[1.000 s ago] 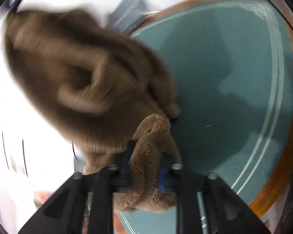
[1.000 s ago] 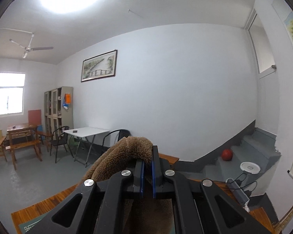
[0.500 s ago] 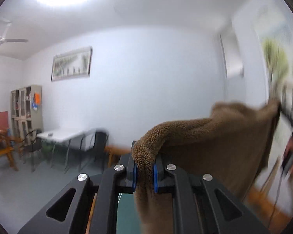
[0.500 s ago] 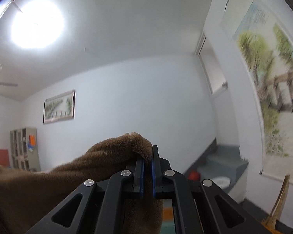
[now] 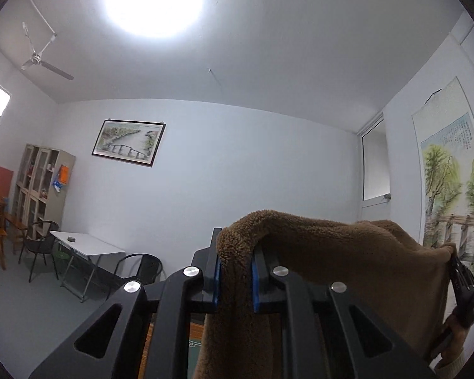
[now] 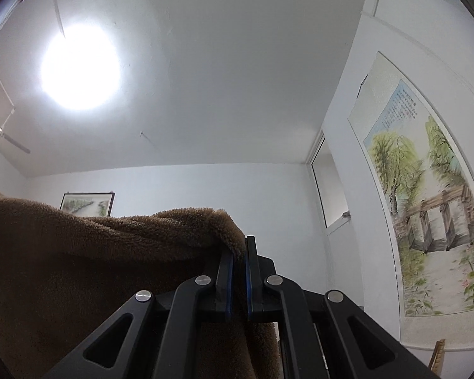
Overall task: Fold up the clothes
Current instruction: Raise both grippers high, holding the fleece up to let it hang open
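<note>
A brown fleece garment (image 5: pixel 347 271) hangs in the air, stretched between both grippers. My left gripper (image 5: pixel 235 259) is shut on one corner of its top edge. My right gripper (image 6: pixel 238 252) is shut on the other corner; the garment (image 6: pixel 94 268) spreads to its left and hangs down. In the left wrist view the right gripper (image 5: pixel 461 281) shows at the far right, holding the cloth's end. Both cameras point up toward the far wall and ceiling. The lower part of the garment is hidden.
A sliver of green mat (image 5: pixel 194 344) on a wooden table shows below the left gripper. Beyond it stand a white folding table (image 5: pixel 88 246), black chairs (image 5: pixel 136 268) and a cabinet (image 5: pixel 39 189). A scroll painting (image 6: pixel 426 214) hangs on the right wall.
Both grippers have lifted the garment off the green mat into the air and tilted upward. The cloth now stretches out between them instead of hanging bunched.
</note>
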`<state>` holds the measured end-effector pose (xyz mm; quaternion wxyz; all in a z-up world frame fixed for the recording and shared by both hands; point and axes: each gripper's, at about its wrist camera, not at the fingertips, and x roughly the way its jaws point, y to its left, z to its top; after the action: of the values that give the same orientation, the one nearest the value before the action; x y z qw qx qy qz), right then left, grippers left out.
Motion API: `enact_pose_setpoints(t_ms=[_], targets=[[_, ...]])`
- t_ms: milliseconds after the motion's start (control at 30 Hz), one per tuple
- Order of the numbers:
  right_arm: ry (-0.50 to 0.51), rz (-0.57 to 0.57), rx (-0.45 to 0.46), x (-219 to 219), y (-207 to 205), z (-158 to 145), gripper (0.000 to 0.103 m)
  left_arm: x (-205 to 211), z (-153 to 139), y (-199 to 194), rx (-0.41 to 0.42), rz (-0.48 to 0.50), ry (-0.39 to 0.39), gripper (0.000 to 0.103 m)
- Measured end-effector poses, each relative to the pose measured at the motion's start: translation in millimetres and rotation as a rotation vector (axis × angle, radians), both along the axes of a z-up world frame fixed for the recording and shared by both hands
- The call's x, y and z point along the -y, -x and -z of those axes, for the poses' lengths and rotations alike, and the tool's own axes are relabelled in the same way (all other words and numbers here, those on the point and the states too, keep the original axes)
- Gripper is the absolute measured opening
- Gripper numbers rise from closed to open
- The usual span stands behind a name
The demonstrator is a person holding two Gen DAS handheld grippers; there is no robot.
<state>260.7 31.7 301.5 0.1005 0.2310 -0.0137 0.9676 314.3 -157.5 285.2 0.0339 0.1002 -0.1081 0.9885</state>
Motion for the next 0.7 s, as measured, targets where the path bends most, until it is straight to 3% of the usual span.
enact_pose_setpoints(t_ms=[200, 367, 700], targets=[[0.007, -0.012, 0.012, -4.3, -33.8, 21.2, 0.006, -5.9, 12.4, 19.9, 0.012, -0.02, -0.013, 0.018], [0.007, -0.015, 0.005, 0.4, -51.1, 26.7, 0.006, 0.0, -4.7, 20.6, -0.017, -0.06, -0.01, 0.022], [0.009, 0.01, 0.018, 21.9, -38.0, 24.0, 0.006, 16.6, -5.1, 66.3, -0.002, -0.021, -0.045, 0.022]])
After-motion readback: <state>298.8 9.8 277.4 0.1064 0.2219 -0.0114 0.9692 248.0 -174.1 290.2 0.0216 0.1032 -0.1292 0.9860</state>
